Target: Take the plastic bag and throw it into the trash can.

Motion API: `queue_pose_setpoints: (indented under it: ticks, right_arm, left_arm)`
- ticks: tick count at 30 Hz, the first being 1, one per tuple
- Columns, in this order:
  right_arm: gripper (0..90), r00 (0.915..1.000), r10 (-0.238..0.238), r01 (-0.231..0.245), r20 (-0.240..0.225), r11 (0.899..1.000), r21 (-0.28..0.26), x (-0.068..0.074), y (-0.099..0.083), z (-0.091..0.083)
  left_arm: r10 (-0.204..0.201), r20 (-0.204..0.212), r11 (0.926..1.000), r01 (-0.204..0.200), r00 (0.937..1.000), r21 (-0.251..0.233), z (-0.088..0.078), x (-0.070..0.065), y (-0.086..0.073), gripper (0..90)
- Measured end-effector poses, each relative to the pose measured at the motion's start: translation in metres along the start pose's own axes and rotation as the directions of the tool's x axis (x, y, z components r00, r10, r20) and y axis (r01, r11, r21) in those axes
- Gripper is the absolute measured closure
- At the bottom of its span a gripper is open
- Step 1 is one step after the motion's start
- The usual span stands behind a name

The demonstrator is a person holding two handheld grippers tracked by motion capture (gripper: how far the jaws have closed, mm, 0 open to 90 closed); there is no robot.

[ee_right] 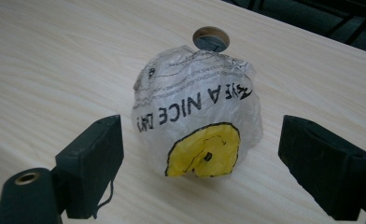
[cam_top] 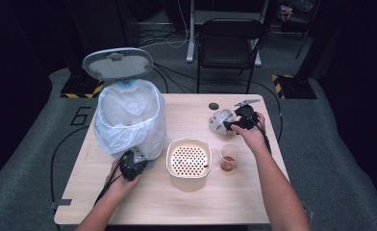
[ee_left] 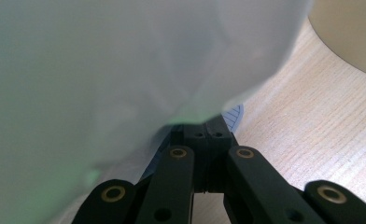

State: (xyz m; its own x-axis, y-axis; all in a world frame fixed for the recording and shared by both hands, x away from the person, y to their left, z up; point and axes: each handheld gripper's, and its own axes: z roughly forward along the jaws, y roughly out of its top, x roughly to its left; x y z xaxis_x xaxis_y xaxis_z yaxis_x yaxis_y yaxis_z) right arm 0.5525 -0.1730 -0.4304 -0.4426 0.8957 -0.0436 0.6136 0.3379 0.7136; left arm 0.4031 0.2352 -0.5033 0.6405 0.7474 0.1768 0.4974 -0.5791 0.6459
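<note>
We centre the right gripper, jaws wide, around the bag ball near the tabletop's far right edge, then close. The left gripper stays out of it, jaws closed beside the bin.

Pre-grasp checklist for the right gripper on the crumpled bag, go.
1. Right gripper open: ok, fingers stand apart on either side of the crumpled bag.
2. Bag between the fingers, untouched: ok.
3. Bag loose on the table: ok, nothing on it.
4. Bin lid up, liner open: ok.
5. Left gripper shut at the bin's foot: ok; whether it clamps anything, cannot tell.
6. Cup and strainer bowl near the route to the bin: cannot tell.
</note>
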Motion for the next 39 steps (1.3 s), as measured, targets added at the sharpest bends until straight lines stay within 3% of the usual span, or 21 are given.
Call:
queue_pose_setpoints:
  ticks: [4, 14, 17, 27, 32, 34, 39]
  right_arm:
    - [4.6, 1.0000, 0.009, -0.009, 0.001, 1.000, 0.019, -0.004, 0.003, 0.015]
    - [0.0, 0.9997, 0.023, -0.023, -0.008, 0.999, 0.035, -0.002, 0.019, 0.034]
    - [0.0, 0.9992, 0.038, -0.038, -0.010, 0.999, 0.015, -0.002, 0.020, 0.040]
    - [0.0, 0.9977, 0.067, -0.066, -0.009, 0.992, 0.105, -0.010, 0.008, 0.062]
    - [2.2, 0.9984, 0.053, -0.050, -0.020, 0.988, 0.143, -0.009, 0.005, 0.069]
    - [6.4, 0.9973, 0.068, -0.063, -0.027, 0.986, 0.151, -0.007, 0.004, 0.072]
    - [15.7, 0.9987, 0.050, -0.051, 0.011, 0.986, 0.160, -0.006, 0.001, 0.076]
  left_arm:
    - [0.000, -0.003, 1.0000, 0.000, 1.0000, 0.000, 0.000, 0.000, -0.001, 90.0]
    - [-0.001, -0.010, 1.0000, 0.001, 0.9999, -0.002, 0.000, -0.001, -0.001, 90.0]
    - [-0.008, -0.015, 0.9999, 0.008, 0.9998, -0.014, 0.000, -0.002, -0.002, 90.0]
    - [-0.002, -0.025, 0.9999, 0.002, 0.9997, -0.012, -0.001, -0.003, -0.002, 90.0]
    - [-0.002, -0.026, 0.9999, 0.001, 0.9997, -0.012, -0.001, -0.003, -0.003, 90.0]
    - [-0.001, -0.026, 0.9999, 0.001, 0.9997, -0.013, -0.001, -0.003, -0.003, 90.0]
    - [-0.002, -0.022, 0.9999, 0.002, 0.9998, -0.010, -0.001, -0.002, -0.003, 90.0]
